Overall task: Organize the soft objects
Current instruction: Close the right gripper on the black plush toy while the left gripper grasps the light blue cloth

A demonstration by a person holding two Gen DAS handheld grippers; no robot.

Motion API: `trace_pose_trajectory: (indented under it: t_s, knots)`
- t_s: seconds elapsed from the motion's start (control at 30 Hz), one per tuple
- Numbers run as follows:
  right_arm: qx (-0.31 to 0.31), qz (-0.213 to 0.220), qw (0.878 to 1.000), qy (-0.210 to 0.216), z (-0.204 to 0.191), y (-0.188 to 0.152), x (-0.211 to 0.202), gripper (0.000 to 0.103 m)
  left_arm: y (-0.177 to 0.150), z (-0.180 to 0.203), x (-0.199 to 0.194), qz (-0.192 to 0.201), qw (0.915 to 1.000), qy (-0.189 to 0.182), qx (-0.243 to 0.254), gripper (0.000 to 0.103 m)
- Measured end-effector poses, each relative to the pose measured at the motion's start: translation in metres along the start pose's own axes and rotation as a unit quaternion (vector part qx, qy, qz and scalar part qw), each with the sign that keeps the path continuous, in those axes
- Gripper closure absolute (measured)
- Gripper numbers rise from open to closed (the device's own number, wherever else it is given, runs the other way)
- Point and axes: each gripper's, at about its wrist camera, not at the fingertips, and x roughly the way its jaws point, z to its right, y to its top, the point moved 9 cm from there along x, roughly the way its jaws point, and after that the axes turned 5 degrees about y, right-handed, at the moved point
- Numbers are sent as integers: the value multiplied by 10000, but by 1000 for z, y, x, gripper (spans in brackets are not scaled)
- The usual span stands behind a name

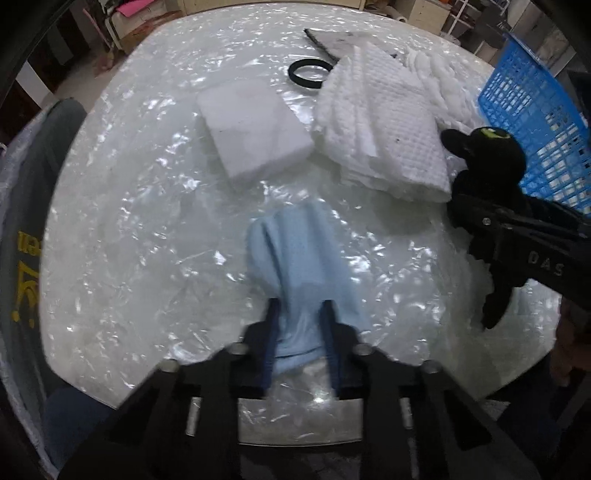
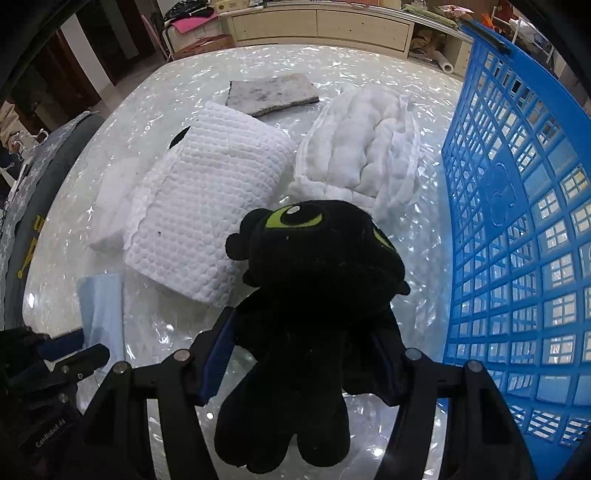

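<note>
We pinch the light blue cloth (image 1: 295, 258) in the left gripper (image 1: 300, 343), closed tight. The right gripper (image 2: 306, 354) clamps the black plush (image 2: 314, 295), seemingly lifted (bound for the blue basket (image 2: 517, 221) alongside, we judge).

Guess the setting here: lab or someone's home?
Probably a home or storeroom: a table under crinkled plastic sheet, a long wooden cabinet behind it, and a blue laundry-style basket.
</note>
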Motion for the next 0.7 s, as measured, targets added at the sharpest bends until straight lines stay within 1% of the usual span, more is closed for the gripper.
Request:
trace_pose_trajectory:
  t_s: [0.1,0.17,0.23,0.27,0.3,0.43,0.5,0.7]
  knots:
    - [-3,26,10000,48,-1,-2,-3,52,-3,-1,-2,21,9998,-170,-73,96]
    - [-15,35,10000,71,-1,-4,-5,56,-6,-5,0,49,9994,-301,-166,97]
    - [23,32,9999,141,-6,-4,-9,60,-8,-12,0,53,9982,-513,-293,97]
    - [48,41,9999,160,-7,-4,-11,60,-9,-11,-1,39,9973,-654,-332,97]
    - [54,58,9999,147,-8,-4,-14,61,-11,-23,-5,50,9967,-735,-329,97]
    - [-27,78,10000,14,-14,-4,-28,61,-16,-26,-13,161,9964,-801,-244,97]
    - [-49,105,9999,-43,-16,-3,-37,61,-10,-37,-19,275,9957,-855,-204,97]
    - [-183,201,9995,-153,-25,-3,-70,61,-3,-43,-46,561,9934,-999,-3,97]
